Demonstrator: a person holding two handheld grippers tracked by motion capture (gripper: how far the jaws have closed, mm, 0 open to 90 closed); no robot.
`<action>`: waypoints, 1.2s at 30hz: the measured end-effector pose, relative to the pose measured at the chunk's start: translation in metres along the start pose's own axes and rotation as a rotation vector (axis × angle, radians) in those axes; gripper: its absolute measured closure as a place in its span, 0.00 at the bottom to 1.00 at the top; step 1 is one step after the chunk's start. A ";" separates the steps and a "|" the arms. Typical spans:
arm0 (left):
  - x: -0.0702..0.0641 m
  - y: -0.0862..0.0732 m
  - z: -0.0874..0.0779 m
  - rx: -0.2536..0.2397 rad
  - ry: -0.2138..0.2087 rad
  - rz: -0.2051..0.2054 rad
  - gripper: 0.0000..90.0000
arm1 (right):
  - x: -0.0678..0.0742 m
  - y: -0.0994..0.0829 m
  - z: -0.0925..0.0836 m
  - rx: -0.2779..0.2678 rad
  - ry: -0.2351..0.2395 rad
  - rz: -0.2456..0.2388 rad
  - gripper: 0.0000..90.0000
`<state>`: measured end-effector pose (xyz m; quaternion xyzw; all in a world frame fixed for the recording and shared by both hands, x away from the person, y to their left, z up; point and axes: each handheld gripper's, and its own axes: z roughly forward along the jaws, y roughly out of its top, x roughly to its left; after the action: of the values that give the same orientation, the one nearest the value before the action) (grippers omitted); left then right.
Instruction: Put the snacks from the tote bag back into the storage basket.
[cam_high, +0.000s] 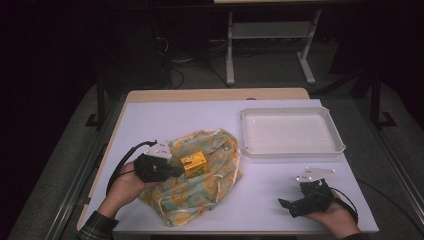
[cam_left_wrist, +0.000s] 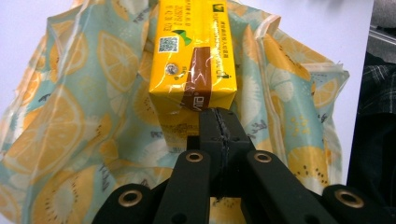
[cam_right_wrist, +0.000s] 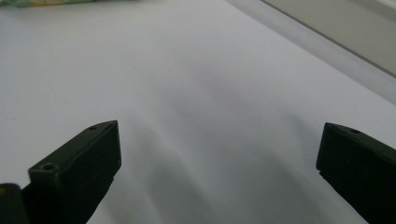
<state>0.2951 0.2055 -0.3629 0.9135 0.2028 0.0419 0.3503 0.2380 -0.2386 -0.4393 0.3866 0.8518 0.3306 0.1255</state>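
Listing what we see — yellow carton (cam_high: 193, 164) atop the lemon-print bag (cam_high: 215, 185), left gripper (cam_left_wrist: 218, 122) jaws pressed together just against its end; right gripper (cam_right_wrist: 217, 154) jaws wide apart over bare table (cam_high: 200, 117)

Light falls from above on the white table (cam_high: 210, 115), which glows pale while the room behind and both sides sink into near black, and the whole high view looks soft and grainy. Close in from the left gripper view, the yellow carton (cam_left_wrist: 194, 51) is bright with small glints on its glossy wrap and film over it, and the black jaws at the bottom edge read crisp enough. In the right gripper view the tabletop is a smooth grey-white wash with faint soft shadows streaking across it, the dark jaw tips slightly blurred.
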 end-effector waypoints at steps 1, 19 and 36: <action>0.000 0.001 0.000 0.012 0.000 0.020 1.00 | 0.000 0.000 0.000 0.000 0.000 0.001 0.00; -0.001 -0.004 -0.021 0.002 0.032 -0.006 0.68 | 0.000 -0.001 -0.001 0.003 0.003 0.011 0.00; -0.001 0.028 -0.017 -0.012 0.052 0.004 0.36 | 0.000 0.000 0.000 0.001 0.005 0.004 0.00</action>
<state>0.3000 0.1969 -0.3320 0.9103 0.2099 0.0675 0.3503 0.2378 -0.2383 -0.4391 0.3875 0.8515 0.3315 0.1226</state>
